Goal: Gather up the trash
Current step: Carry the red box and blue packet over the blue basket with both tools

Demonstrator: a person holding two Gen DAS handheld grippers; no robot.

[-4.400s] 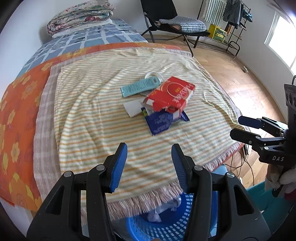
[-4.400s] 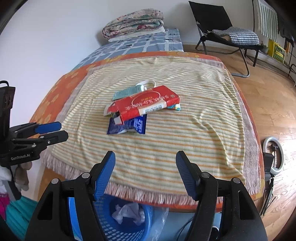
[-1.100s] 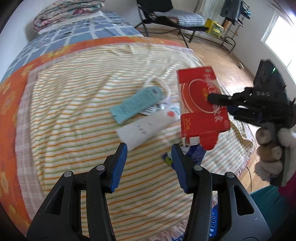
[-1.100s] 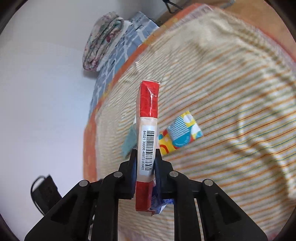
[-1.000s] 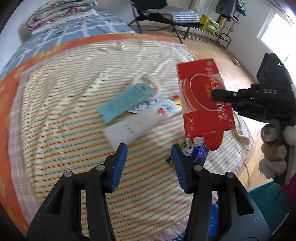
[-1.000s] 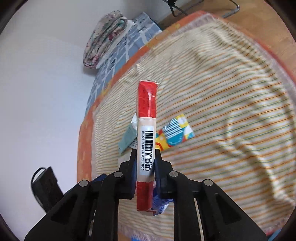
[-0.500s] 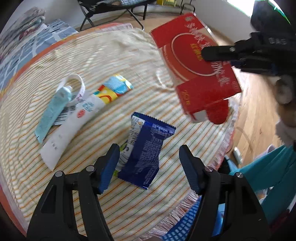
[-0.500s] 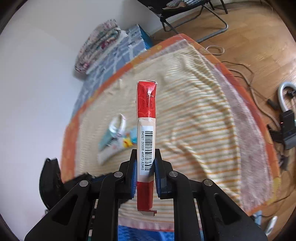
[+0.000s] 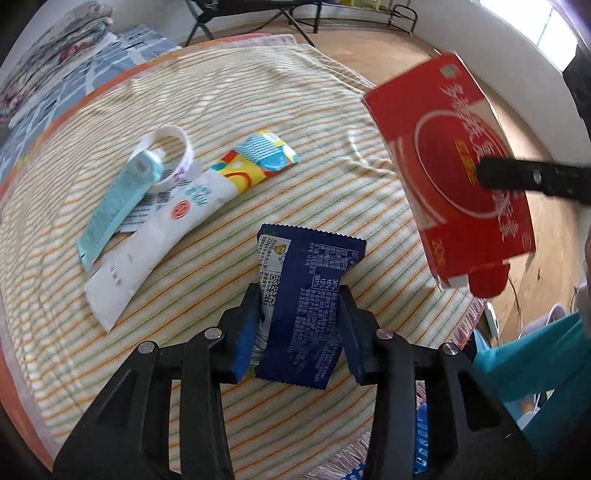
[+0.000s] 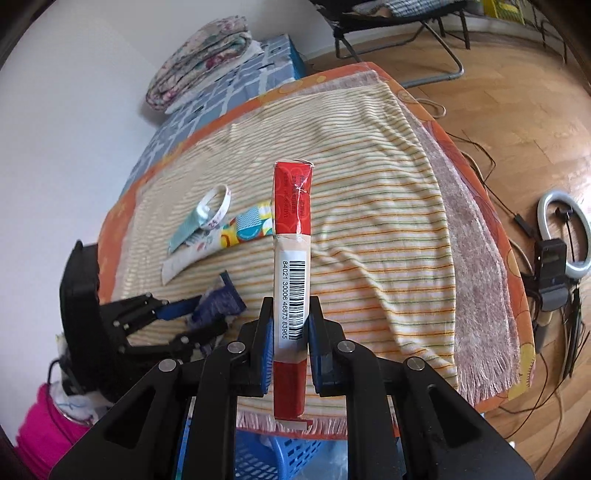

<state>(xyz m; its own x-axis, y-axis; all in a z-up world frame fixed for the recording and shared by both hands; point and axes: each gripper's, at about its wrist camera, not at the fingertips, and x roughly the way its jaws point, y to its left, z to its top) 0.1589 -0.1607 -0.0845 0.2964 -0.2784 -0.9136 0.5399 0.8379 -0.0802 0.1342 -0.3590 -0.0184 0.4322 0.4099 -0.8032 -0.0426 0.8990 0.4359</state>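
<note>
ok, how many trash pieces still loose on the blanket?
4: white ring, teal packet, white pouch, colourful wrapper. They overlap, so more may be hidden underneath.

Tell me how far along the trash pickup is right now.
Partway. The right gripper holds the red box above the blue basket; the left gripper brackets the blue wrapper. A teal packet, white pouch, colorful wrapper and ring remain.

1. Striped blanket (image 10: pixel 369 229) spread across the bed, fringe hanging at its near edge.
2. Folded quilts (image 10: pixel 201 55) stacked by the wall.
3. Folding chair (image 10: pixel 399 18) on wood floor.
4. Ring light (image 10: pixel 565 236) lying right.
</note>
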